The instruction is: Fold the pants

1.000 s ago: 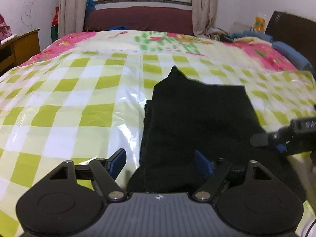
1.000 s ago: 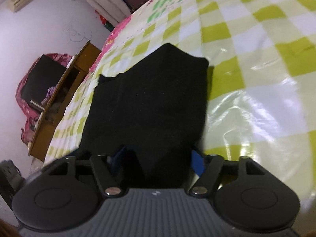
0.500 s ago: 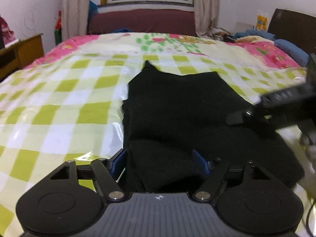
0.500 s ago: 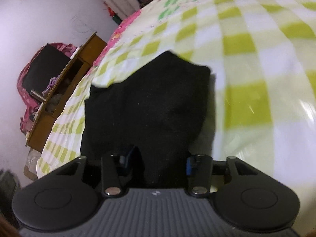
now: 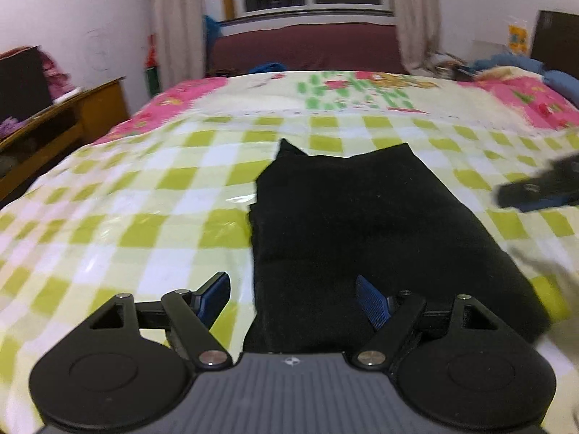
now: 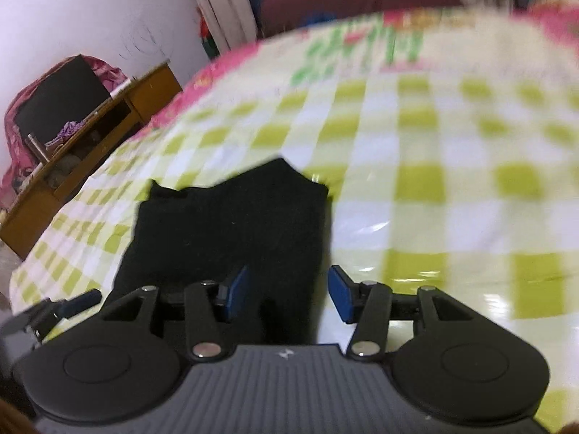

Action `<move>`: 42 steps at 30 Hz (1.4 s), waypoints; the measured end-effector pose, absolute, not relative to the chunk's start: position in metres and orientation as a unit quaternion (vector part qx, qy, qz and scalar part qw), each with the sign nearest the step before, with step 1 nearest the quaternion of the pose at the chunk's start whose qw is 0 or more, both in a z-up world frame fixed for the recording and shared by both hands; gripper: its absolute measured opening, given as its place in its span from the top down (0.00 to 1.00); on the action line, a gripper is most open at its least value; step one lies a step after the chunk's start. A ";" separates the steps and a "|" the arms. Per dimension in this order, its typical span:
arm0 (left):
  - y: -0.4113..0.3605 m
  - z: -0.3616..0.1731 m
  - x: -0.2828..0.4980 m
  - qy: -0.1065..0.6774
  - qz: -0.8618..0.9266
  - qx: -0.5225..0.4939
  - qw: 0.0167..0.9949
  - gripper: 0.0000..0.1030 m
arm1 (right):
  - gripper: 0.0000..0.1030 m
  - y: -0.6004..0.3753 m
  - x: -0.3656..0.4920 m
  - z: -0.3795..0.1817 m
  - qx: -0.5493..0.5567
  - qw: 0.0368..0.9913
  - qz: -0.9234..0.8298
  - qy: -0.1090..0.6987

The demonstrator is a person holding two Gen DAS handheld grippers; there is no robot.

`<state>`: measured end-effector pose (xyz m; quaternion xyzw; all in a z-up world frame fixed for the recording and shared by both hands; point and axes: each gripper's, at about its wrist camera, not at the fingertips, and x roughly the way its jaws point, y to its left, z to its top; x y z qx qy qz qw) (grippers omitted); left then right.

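Lying flat on the bed (image 5: 152,224), the pants (image 5: 354,224) look folded. Left tongs (image 5: 293,294) and right tongs (image 6: 287,294) both gape, gripping nothing. Risk: a low fingertip snags cloth, undoing the fold.

Your right gripper (image 5: 539,186) shows in the left wrist view only as a dark smear at the right edge, cut off there; you cannot tell how its jaws stand from that view. The near end of the pants (image 5: 362,224) is hidden behind your left gripper (image 5: 293,300) body, and its near right corner melts into blur. In the right wrist view the far half of the bed (image 6: 434,115) is smeared, and its pattern is unreadable. Your left gripper (image 6: 54,307) appears there as a blurred tip at the left edge, mostly cut off. The pants' (image 6: 231,224) near edge is covered by your right gripper (image 6: 289,293).
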<state>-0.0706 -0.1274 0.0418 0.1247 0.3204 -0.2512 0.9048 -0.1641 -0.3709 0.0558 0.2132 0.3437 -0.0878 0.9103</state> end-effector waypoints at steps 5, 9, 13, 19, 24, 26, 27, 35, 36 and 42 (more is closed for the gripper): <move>-0.118 0.068 -0.127 0.305 -0.236 0.126 0.914 0.12 | 0.49 -0.322 -0.230 0.074 0.200 0.913 -0.085 0.344; -0.108 0.085 -0.172 0.283 -0.241 0.111 0.922 0.06 | 0.49 -0.288 -0.274 0.078 0.209 0.911 -0.087 0.345; -0.109 0.096 -0.202 0.257 -0.233 0.117 0.931 0.00 | 0.48 -0.272 -0.299 0.093 0.203 0.915 -0.098 0.334; -0.107 0.111 -0.228 0.230 -0.240 0.108 0.937 0.00 | 0.44 -0.264 -0.316 0.113 0.193 0.924 -0.111 0.310; -0.109 0.108 -0.235 0.240 -0.242 0.099 0.935 0.00 | 0.44 -0.261 -0.324 0.113 0.186 0.927 -0.113 0.307; -0.111 0.103 -0.237 0.244 -0.239 0.107 0.934 0.00 | 0.44 -0.259 -0.326 0.111 0.177 0.927 -0.115 0.309; -0.112 0.101 -0.238 0.245 -0.237 0.113 0.933 0.00 | 0.44 -0.259 -0.325 0.109 0.174 0.927 -0.116 0.312; -0.125 0.084 -0.233 0.260 -0.227 0.149 0.927 0.00 | 0.44 -0.259 -0.312 0.091 0.157 0.926 -0.104 0.328; -0.127 0.082 -0.234 0.261 -0.225 0.153 0.926 0.00 | 0.44 -0.260 -0.311 0.089 0.156 0.925 -0.103 0.329; -0.135 0.069 -0.231 0.290 -0.222 0.159 0.917 0.00 | 0.44 -0.275 -0.316 0.069 0.173 0.920 -0.114 0.334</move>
